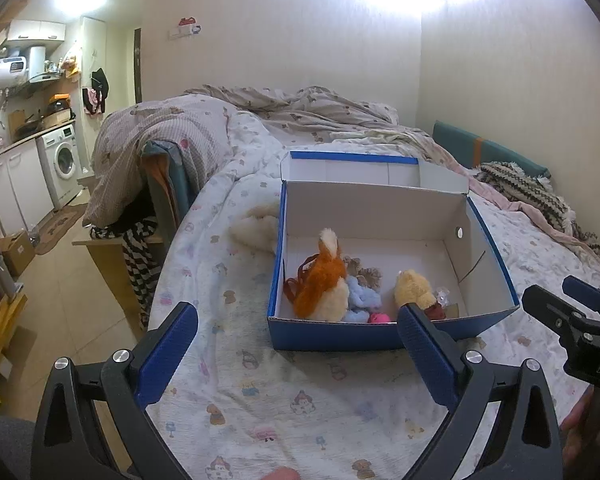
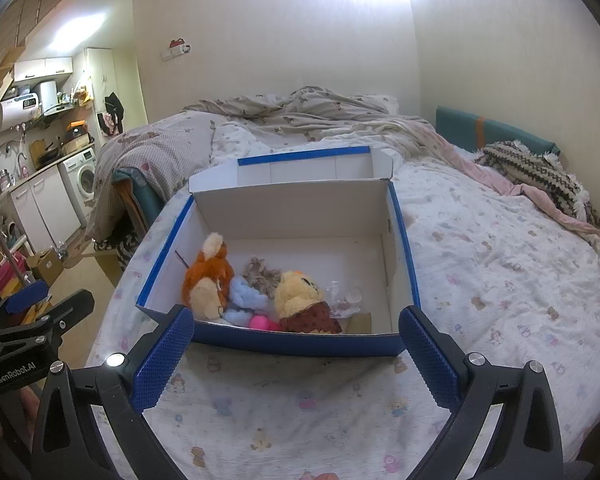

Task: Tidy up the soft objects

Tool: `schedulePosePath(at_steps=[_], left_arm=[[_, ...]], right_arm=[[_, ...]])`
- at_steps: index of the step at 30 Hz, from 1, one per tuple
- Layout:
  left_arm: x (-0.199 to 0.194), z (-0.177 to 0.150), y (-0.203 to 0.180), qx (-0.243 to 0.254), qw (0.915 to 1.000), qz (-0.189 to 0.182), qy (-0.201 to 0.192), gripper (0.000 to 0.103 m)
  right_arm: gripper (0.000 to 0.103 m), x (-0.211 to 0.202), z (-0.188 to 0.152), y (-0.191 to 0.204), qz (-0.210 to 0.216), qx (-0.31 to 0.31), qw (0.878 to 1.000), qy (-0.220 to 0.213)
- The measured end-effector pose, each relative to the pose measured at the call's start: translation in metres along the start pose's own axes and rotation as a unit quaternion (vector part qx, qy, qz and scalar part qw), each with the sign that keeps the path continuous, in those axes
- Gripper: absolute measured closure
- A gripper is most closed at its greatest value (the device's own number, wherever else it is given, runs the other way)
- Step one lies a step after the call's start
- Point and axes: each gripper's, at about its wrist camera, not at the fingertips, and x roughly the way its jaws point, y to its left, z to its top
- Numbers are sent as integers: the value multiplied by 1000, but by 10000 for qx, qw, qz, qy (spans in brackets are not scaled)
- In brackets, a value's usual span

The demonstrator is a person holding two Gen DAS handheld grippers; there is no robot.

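Note:
A blue cardboard box [image 1: 332, 334] with a white inside and its lid folded back sits on the bed; it also shows in the right wrist view [image 2: 300, 344]. Inside lie an orange plush fox [image 1: 320, 280] [image 2: 208, 280], a light blue soft toy [image 1: 360, 296] [image 2: 244, 296], a yellow plush bear [image 1: 414, 290] [image 2: 300, 292], a pink ball [image 1: 378, 318] [image 2: 260, 323] and a brown scrunchie [image 2: 262, 272]. A cream plush toy [image 1: 256, 226] lies on the bed left of the box. My left gripper [image 1: 298, 354] and right gripper [image 2: 296, 354] are open and empty, just short of the box's near wall.
The bed has a white printed sheet [image 2: 500, 280], a rumpled duvet [image 1: 300, 108] and a knitted striped blanket [image 2: 540, 176] at the far right. A wooden side table [image 1: 112, 240] stands left of the bed. A kitchen with a washing machine [image 1: 62, 160] lies beyond.

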Motion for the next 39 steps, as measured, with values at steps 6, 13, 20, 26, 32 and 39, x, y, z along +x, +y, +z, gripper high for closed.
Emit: schedulePosePath(at_steps=[6, 13, 20, 26, 32, 39], left_arm=[[0, -1, 0, -12, 10000, -2, 9, 3], [0, -1, 1, -50, 10000, -9, 30, 3], [0, -2, 2, -3, 10000, 9, 73, 3], [2, -2, 2, 18, 10000, 39, 70, 3], [4, -3, 3, -7, 9999, 77, 98, 3], [3, -2, 4, 1, 9999, 94, 106, 3]], right_arm=[[0, -1, 0, 0, 6, 20, 10000, -7], [0, -1, 0, 0, -17, 13, 10000, -7], [0, -2, 2, 2, -51, 13, 10000, -27], [0, -2, 2, 2, -48, 18, 10000, -31], [0, -2, 2, 0, -18, 45, 10000, -51], [0, -2, 2, 1, -27, 38, 10000, -50]])
